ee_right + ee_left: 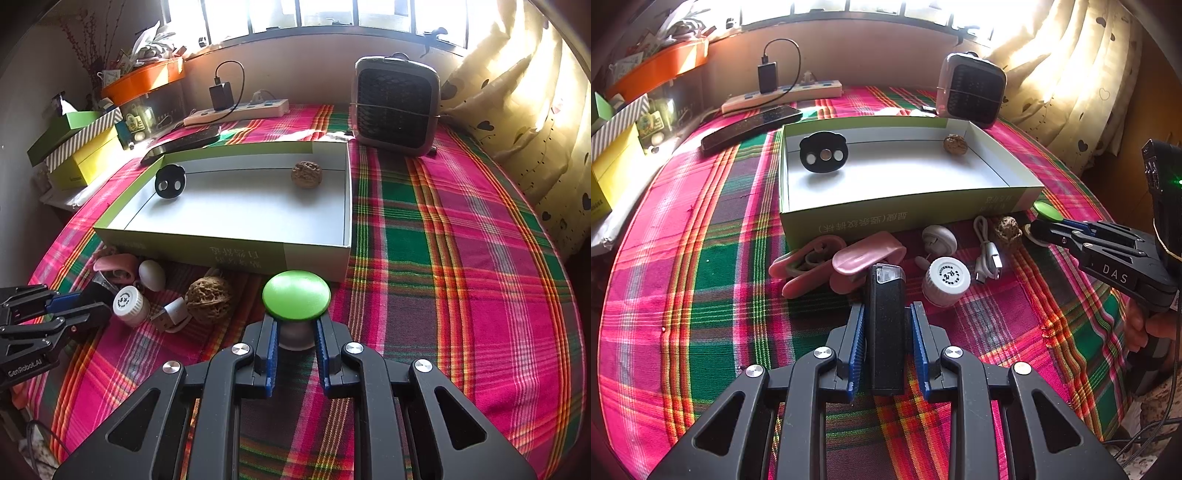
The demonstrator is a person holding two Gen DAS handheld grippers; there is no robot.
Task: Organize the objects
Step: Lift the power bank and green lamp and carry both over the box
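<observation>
Left gripper (887,317) sits nearest the lens, jaws narrow and clamped on a black rectangular lighter-like device with a clear top (886,325), held just above the pink-green plaid tablecloth (701,280).

Ahead of it, left to right on the cloth:
- pink plastic clip-like pieces (831,262)
- small white round gadget (939,239)
- white ribbed bottle cap with printed top (946,280)
- white USB cable (988,254)
- brown wrinkled walnut (1007,228)

All lie just in front of the shallow green-and-white cardboard box lid (871,218). Inside the lid: black flat piece with three round holes (823,152) at the left, leaning on the wall, and a second walnut (955,144) at the far right corner.

Right gripper (296,332) has its jaws pinched tight on the grey stem of a green dome-topped knob (296,300), near the lid's front right corner. No earlier frame.

Behind the lid: white power strip (783,96), grey mesh-front fan heater (971,90).
</observation>
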